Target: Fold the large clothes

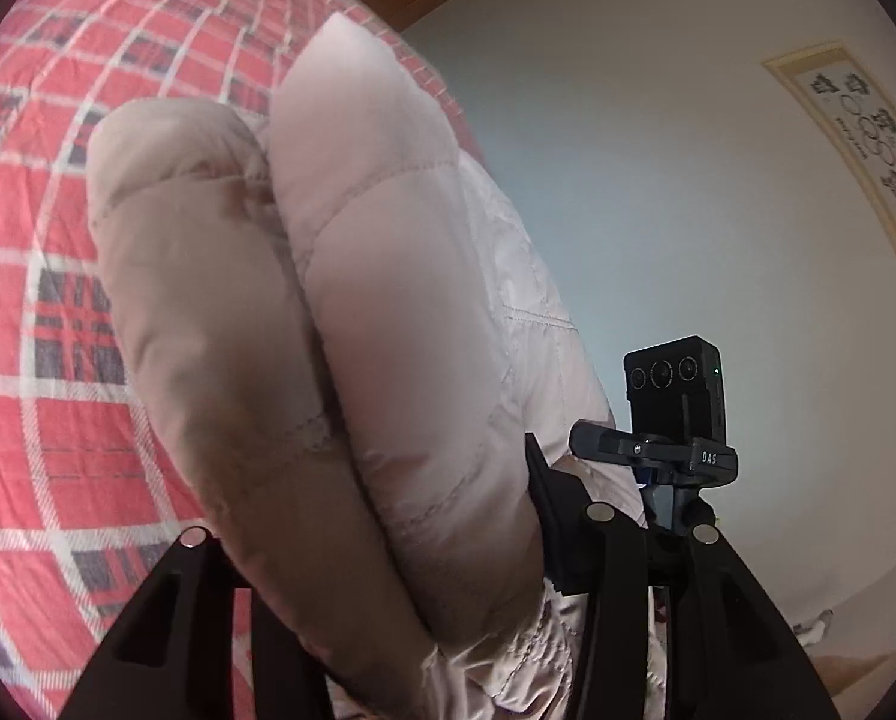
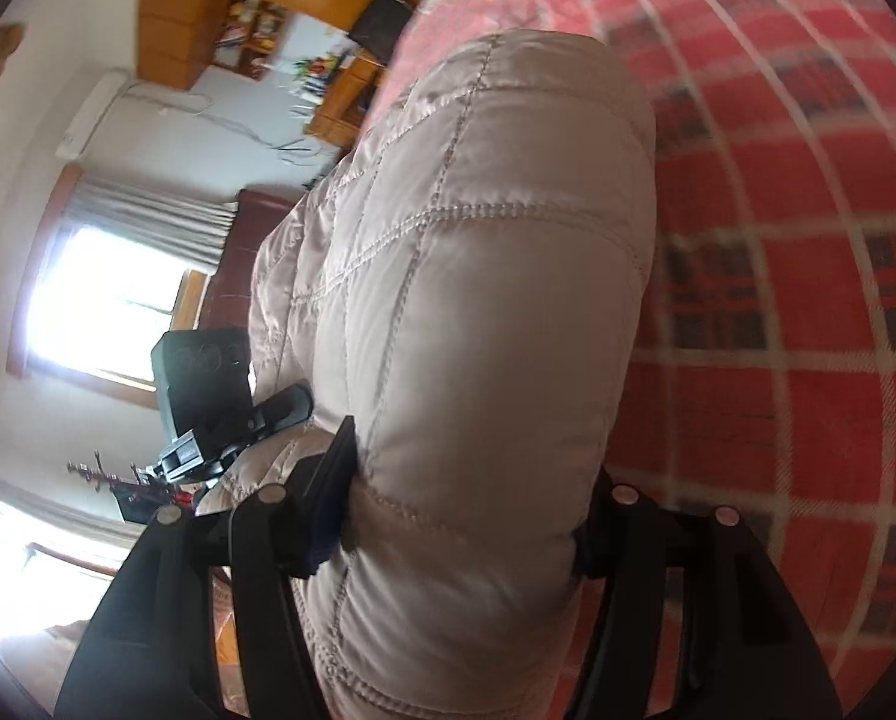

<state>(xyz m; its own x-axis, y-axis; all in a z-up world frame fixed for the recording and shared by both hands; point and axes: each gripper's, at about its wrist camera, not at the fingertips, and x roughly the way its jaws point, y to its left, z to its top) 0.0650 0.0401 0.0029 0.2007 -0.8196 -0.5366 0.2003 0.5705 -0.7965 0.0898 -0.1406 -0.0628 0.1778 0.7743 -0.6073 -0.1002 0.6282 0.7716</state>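
Note:
A pale pink-beige quilted puffer jacket (image 1: 352,312) fills the middle of the left wrist view, bunched into two thick padded folds. My left gripper (image 1: 382,516) is shut on those folds, its black fingers pressing in from both sides. In the right wrist view the same jacket (image 2: 478,300) bulges up as one stitched padded roll, and my right gripper (image 2: 466,510) is shut on it. The other gripper's camera head (image 1: 676,396) shows beside the jacket, and again in the right wrist view (image 2: 205,384). Both hold the jacket lifted over the bed.
A red, white and dark plaid bedspread (image 1: 40,300) (image 2: 778,300) lies under the jacket. A white wall with a framed picture (image 1: 856,138) is to the right in the left view. A bright window with curtains (image 2: 106,294) and wooden shelves (image 2: 256,18) show in the right view.

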